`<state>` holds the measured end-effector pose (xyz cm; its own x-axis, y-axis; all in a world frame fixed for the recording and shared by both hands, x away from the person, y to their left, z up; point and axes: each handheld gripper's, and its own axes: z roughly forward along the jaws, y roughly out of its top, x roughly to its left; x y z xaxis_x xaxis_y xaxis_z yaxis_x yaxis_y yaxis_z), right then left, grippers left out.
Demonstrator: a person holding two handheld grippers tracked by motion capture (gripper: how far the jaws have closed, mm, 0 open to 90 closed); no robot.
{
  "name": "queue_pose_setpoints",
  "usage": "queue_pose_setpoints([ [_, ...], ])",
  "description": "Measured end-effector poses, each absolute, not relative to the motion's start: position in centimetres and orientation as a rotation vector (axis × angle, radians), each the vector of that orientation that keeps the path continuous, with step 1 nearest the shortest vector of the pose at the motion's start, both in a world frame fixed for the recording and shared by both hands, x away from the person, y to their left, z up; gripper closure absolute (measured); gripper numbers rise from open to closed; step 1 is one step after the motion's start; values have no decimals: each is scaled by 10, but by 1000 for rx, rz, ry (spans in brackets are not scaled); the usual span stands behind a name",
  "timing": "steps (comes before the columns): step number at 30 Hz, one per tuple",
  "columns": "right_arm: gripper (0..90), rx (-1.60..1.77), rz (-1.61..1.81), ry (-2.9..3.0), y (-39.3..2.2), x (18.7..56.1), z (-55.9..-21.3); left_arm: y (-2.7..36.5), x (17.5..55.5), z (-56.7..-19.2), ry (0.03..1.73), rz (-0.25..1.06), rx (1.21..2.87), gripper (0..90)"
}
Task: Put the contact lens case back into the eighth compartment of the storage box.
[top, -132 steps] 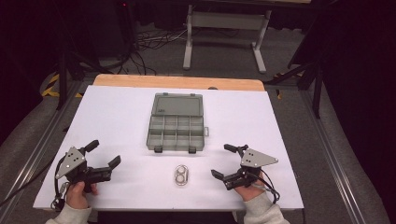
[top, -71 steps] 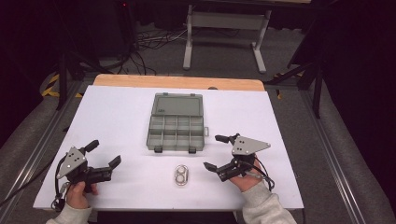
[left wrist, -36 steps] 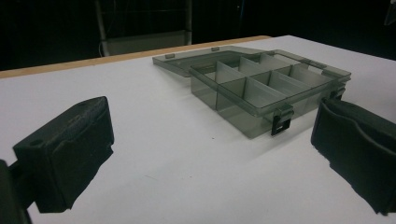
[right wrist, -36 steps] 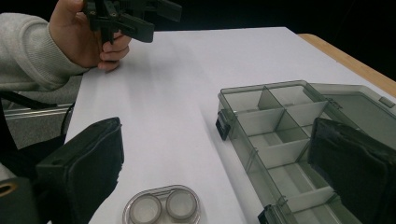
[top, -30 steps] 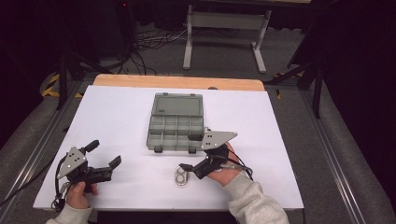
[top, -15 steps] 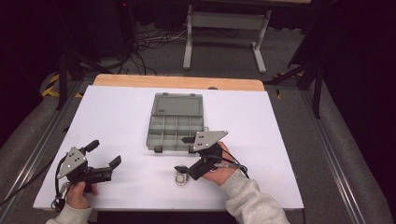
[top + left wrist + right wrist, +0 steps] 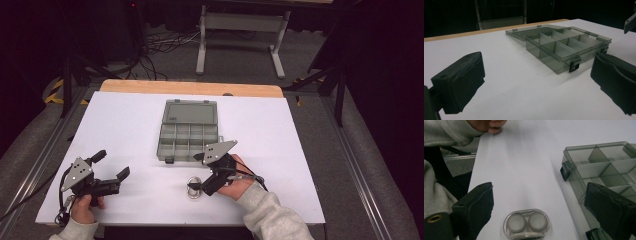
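Observation:
A clear contact lens case (image 7: 193, 190) with two round wells lies flat on the white table (image 7: 125, 120), near the front edge. My right gripper (image 7: 195, 172) stands open right at it. In the right gripper view the case (image 7: 526, 224) lies low between the two spread jaws of the right gripper (image 7: 540, 195), untouched. An open grey translucent organizer box (image 7: 189, 131) with several empty compartments sits mid-table, just beyond. My left gripper (image 7: 112, 164) rests open at the front left with nothing in it; the left gripper (image 7: 537, 75) faces the box (image 7: 564, 47).
The box (image 7: 604, 165) lies close to the right jaw, its latches toward the case. The person's other hand (image 7: 491, 125) and a grey sleeve are farther off. A wooden strip (image 7: 190, 88) edges the table's back; a metal frame and cables lie on the floor beyond.
My right gripper has travelled left from the front right of the table to the lens case, jaws staying open. The left gripper, the case and the box have not moved.

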<state>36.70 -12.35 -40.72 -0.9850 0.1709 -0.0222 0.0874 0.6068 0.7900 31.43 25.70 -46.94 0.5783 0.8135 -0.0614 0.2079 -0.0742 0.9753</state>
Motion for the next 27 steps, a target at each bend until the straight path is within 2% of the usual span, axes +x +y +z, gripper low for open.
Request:
queue_pose_setpoints([
  [27, 110, 162, 980, 2934, -106, 365, -428, 257, 314, -469, 881, 626, 1602, 1],
])
